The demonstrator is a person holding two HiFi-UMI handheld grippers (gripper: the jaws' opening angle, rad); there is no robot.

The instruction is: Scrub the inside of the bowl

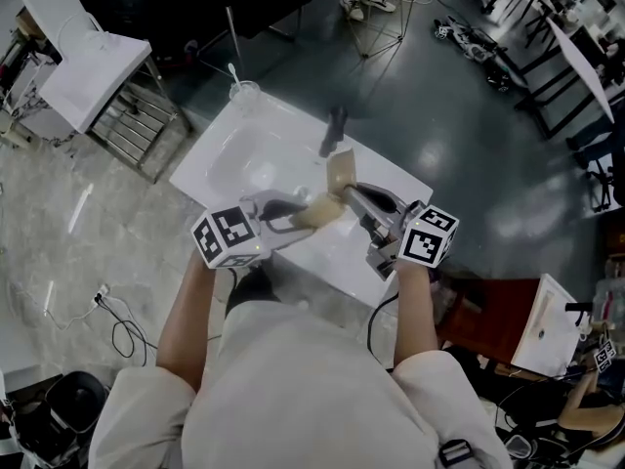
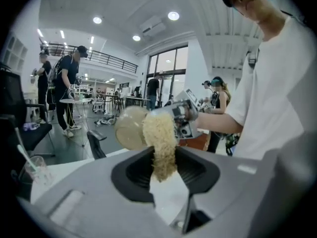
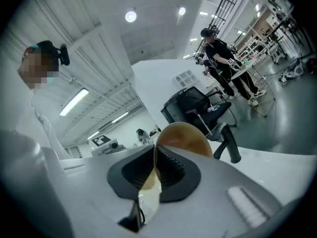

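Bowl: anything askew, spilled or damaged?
Nothing stands out. The bowl is up on edge, pinched by its rim in the right gripper; the left gripper holds a scrub pad beside it. No spill visible.

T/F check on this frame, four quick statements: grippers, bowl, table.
1. The right gripper is shut on the bowl's rim. True.
2. The left gripper is empty. False: it is shut on a scrubber.
3. The bowl rests flat on the table. False: it is held up on edge above the table.
4. A cup stands at the table's far corner. True.
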